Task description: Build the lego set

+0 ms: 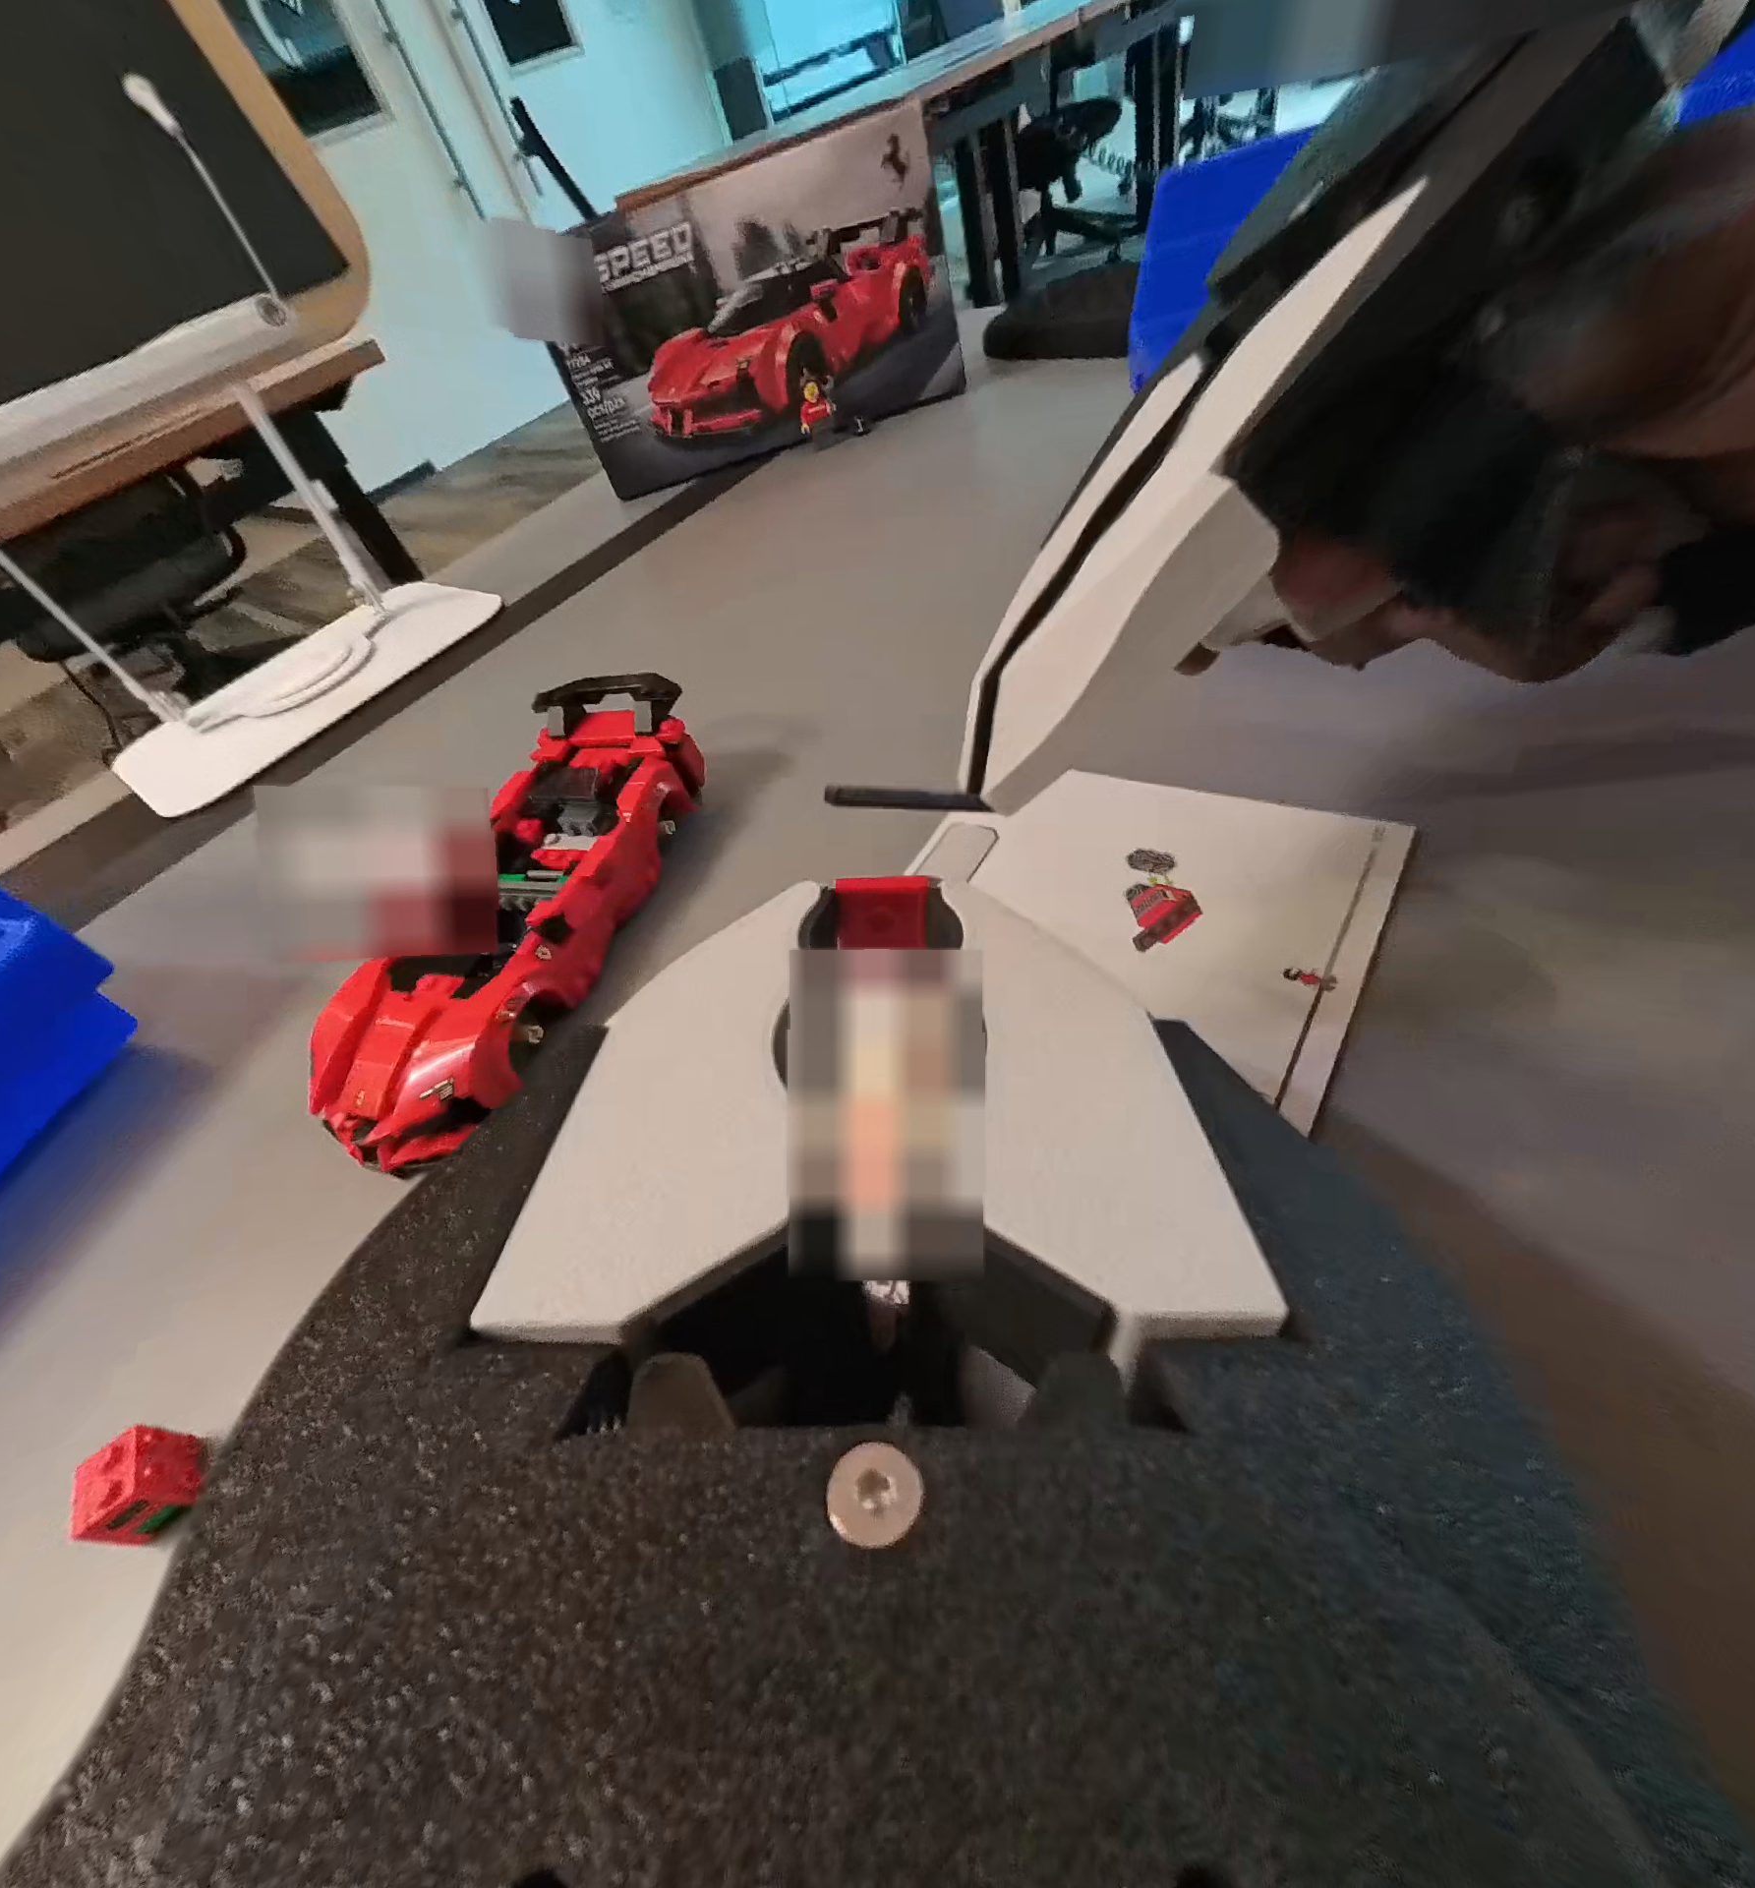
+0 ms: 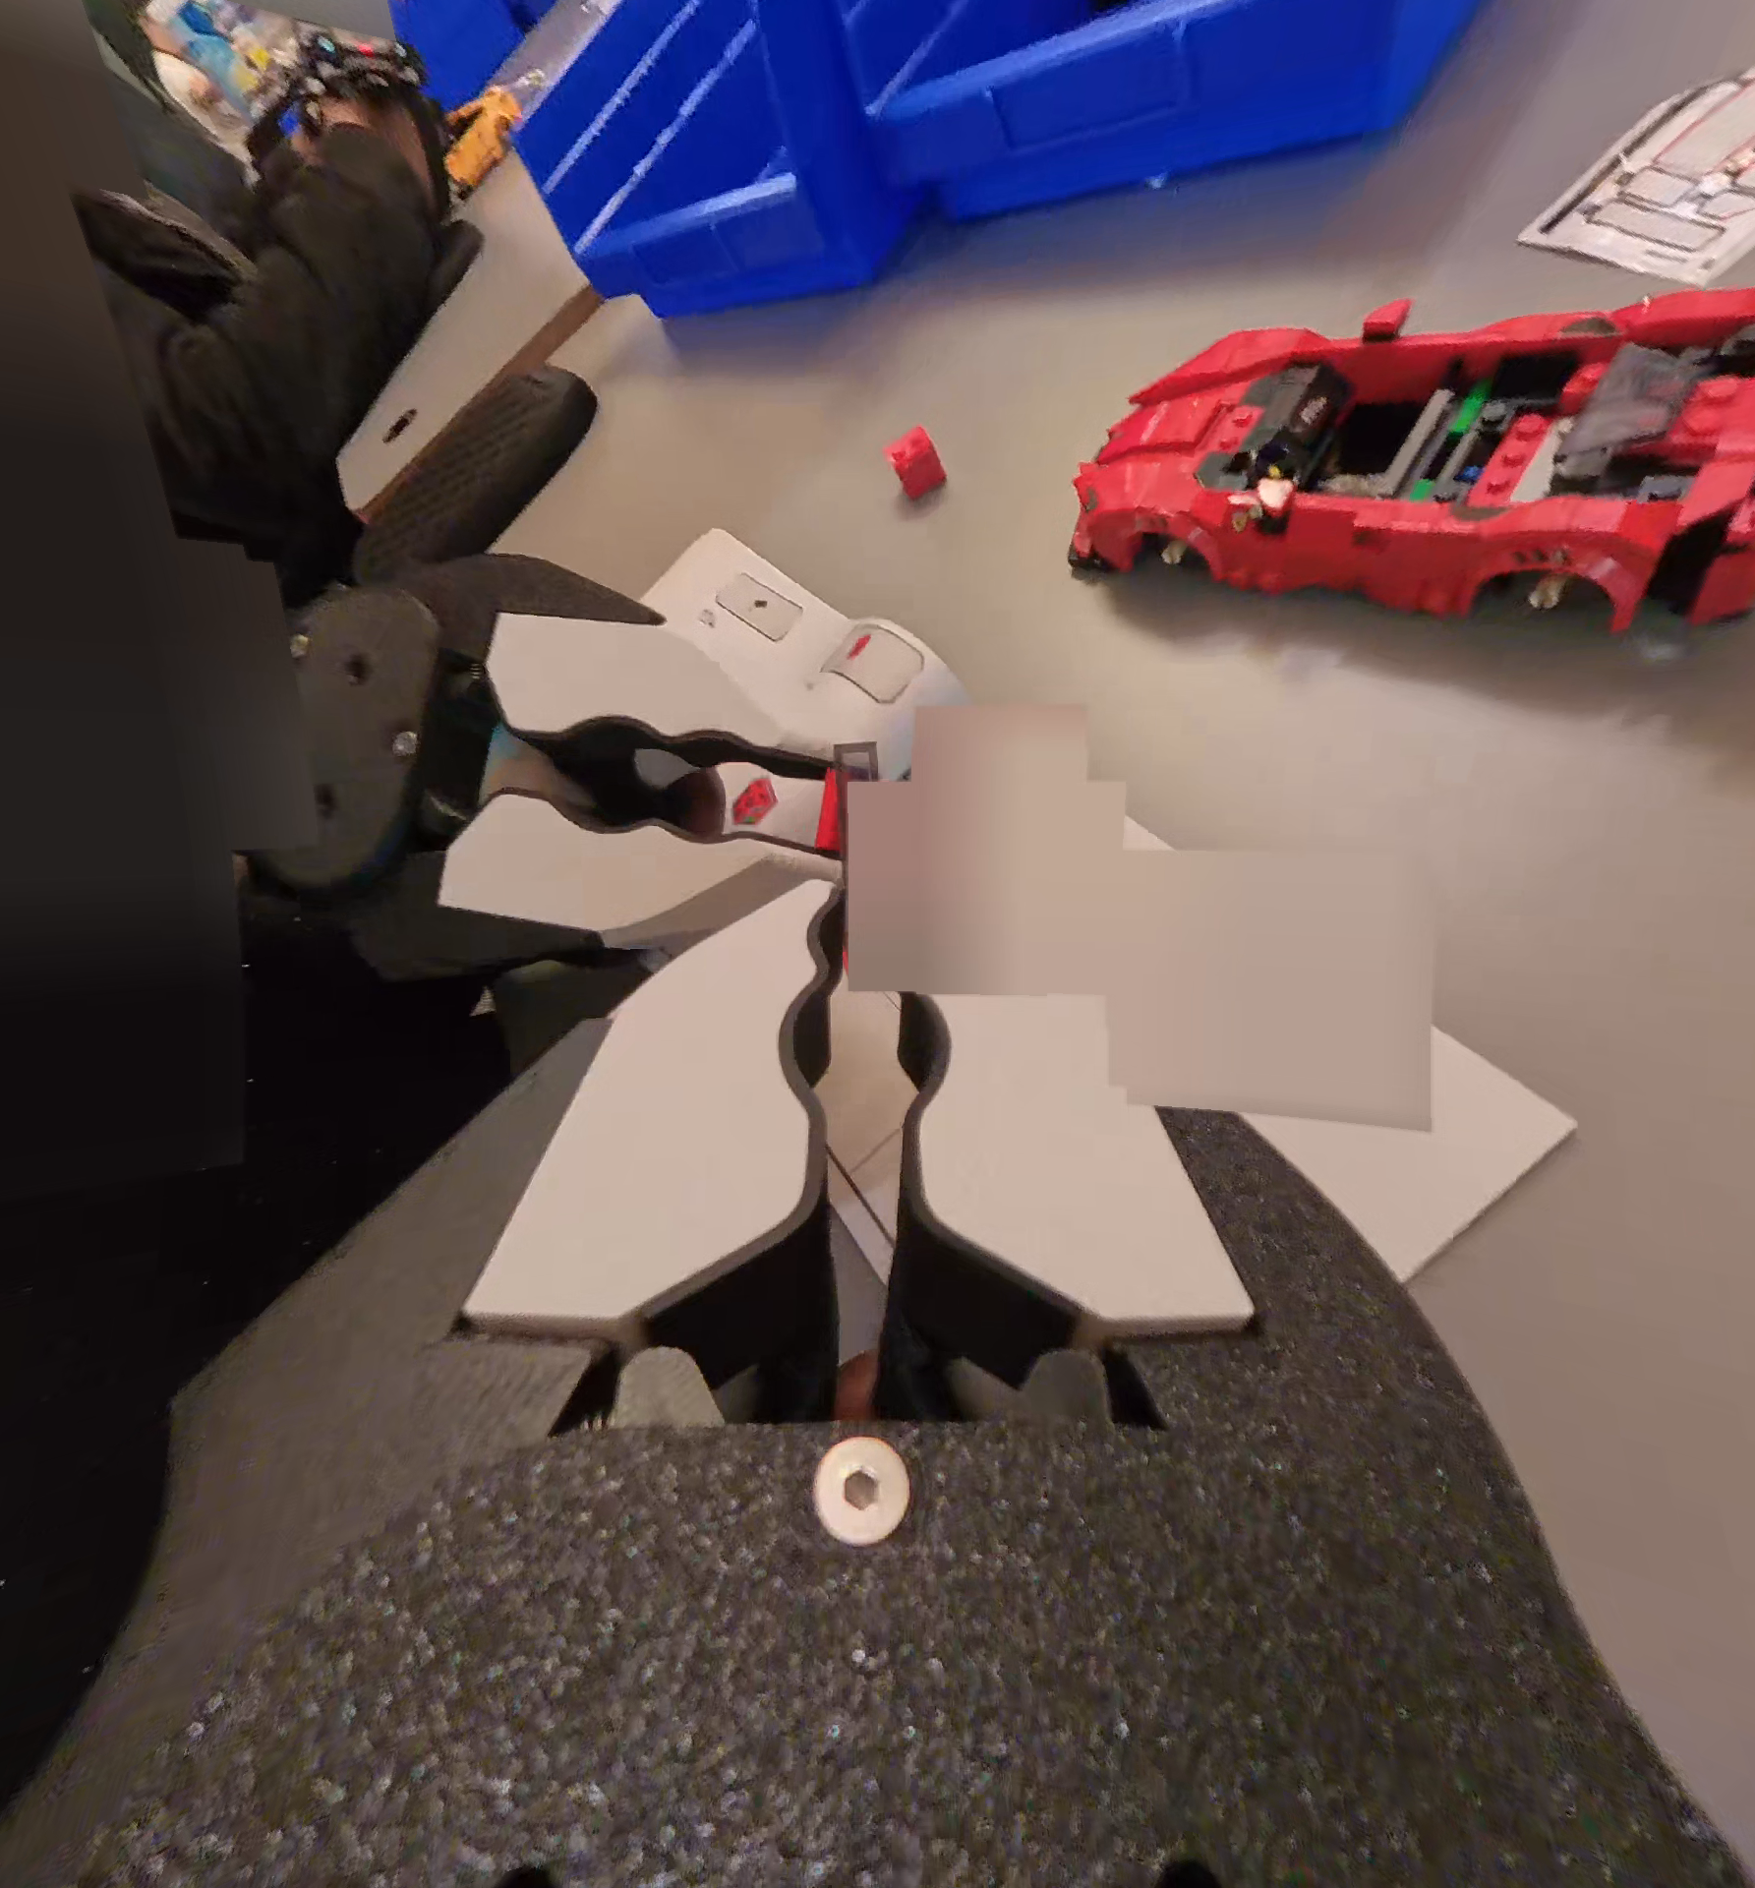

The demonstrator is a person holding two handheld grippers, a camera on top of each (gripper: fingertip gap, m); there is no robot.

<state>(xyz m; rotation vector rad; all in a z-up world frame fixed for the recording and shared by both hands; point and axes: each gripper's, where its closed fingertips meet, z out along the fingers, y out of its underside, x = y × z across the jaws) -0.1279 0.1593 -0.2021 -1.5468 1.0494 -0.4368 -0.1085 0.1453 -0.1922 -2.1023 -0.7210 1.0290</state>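
The left wrist view alone shows the set's box (image 1: 771, 307) standing at the table's far edge and the left gripper (image 1: 878, 909) clamped on a small red piece (image 1: 878, 904), while the right gripper (image 1: 980, 797) pinches a thin black bar (image 1: 893, 796) just beyond it. Only the right wrist view shows the blue bins (image 2: 853, 153), the sticker sheet (image 2: 1690, 174) and the red car's (image 2: 1445, 460) open cockpit. Bare grey table (image 2: 1619, 919) lies between the instruction booklet (image 2: 1465, 1154) and the car, with a loose red brick (image 2: 916, 462) near the bins.
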